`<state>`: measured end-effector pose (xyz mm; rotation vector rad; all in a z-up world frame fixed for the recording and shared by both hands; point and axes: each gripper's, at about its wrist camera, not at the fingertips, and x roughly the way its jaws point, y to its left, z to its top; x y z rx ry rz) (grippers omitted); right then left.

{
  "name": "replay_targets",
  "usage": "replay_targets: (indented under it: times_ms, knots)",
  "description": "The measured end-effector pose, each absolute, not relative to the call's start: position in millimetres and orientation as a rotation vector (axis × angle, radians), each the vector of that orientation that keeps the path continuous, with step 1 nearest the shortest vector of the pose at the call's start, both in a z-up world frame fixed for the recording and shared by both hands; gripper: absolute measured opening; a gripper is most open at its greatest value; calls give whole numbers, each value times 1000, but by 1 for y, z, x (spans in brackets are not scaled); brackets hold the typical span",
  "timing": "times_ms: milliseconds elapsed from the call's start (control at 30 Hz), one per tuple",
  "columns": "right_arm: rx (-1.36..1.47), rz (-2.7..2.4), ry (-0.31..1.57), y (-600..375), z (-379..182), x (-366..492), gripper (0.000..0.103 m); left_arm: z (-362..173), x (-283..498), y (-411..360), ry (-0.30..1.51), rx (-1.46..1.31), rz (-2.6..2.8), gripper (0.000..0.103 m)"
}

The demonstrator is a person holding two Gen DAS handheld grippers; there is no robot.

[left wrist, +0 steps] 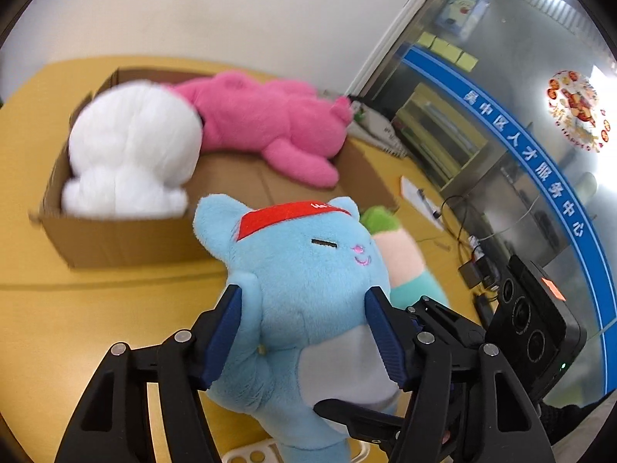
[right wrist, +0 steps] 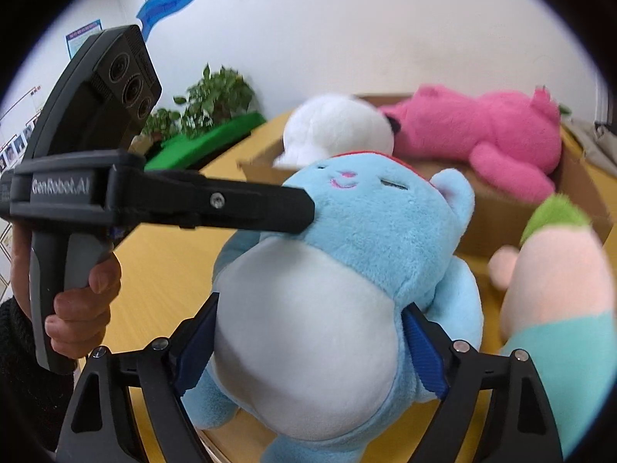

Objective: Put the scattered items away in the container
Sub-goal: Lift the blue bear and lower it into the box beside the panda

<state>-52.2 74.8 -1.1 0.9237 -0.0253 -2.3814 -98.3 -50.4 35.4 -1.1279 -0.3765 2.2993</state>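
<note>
A blue plush cat (left wrist: 308,270) with a red cap is held up off the yellow table (left wrist: 77,328) by both grippers. My left gripper (left wrist: 304,332) is shut on it just below the head, its blue pads sunk into the fur. My right gripper (right wrist: 312,347) is shut on its white belly (right wrist: 308,328). In the right wrist view the left gripper's fingertip (right wrist: 304,208) presses the cat's cheek. Beyond it stands an open cardboard box (left wrist: 115,239) holding a white plush (left wrist: 135,146) and a pink plush (left wrist: 262,119). A green-haired plush doll (right wrist: 555,277) stands right of the cat.
A potted plant (right wrist: 208,104) and a green mat (right wrist: 208,142) lie past the table's left side. Cables and small electronics (left wrist: 474,266) and a paper sheet (left wrist: 416,196) sit by the glass wall on the right. A white tray (left wrist: 254,453) shows at the bottom edge.
</note>
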Motion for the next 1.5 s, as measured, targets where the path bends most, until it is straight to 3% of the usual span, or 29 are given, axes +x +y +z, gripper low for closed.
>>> replay_targets:
  times_ms: [467,733,933,1033,1167,1333,1500]
  knots:
    - [620,-2508,12,93,89,-98,87,134,-160,-38,-234,-855,2369,69]
    - [537,-2562,4,105,111,-177,87,147,-242,-22,-206,-833,2414,70]
    - [690,-2543,-31,107,67,-239,87,91,-292,-7,-251,-1035,2398,72]
    - [880,-2497,-27,102,25,-258,87,45,-302,-3,-240,-1179,2381,72]
    - [1087,-2442,5,92,1,-273,89,21,-301,-11,-344,-1192,2357,75]
    - [1263,-2413,135,78,-28,-278,91,11,-291,19,-57,-1226,2427,87]
    - [1275,-2419,76,84,-26,-268,92,9,-300,14,-102,-1242,2408,91]
